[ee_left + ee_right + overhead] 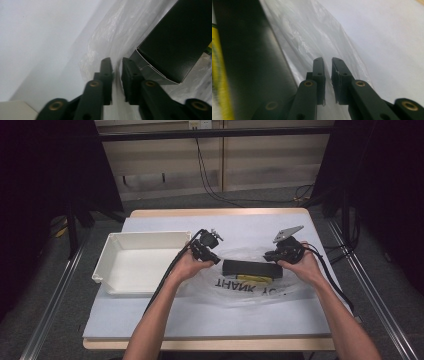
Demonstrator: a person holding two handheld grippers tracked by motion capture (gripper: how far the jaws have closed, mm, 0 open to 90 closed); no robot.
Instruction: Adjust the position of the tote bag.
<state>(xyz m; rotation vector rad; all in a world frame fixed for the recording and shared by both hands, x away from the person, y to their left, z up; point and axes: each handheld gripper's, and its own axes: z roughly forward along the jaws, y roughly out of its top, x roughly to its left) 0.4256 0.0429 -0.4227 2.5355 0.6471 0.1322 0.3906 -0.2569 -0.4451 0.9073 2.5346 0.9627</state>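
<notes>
Centrally on the table [150, 320], which wears a pale cover, lies a clear plastic bag [250, 287] printed with dark "THANK YOU" lettering, the letters reading upside down from the person's side. On the bag rests a long black box [251, 268], matte and plain, with a glimpse of a yellow item [255, 278] pressed against its near side. The box's long axis runs across the table, roughly parallel to the near edge, one end pointing toward the white tray [112, 251] at the left edge and the other toward the right edge. In the left gripper view the box's open end flap shows as a grey lining beside the black face. The left gripper [214, 260] sits just off the box's left end, the right gripper [272, 257] just off its right end. Each gripper's jaws stand only a narrow slit apart, with a thin fold of the bag's film [105, 37] running up into the gap; whether the pads actually pinch that film I cannot tell in either gripper view. The bag film [312, 32] lies crinkled and glossy beside the box.
</notes>
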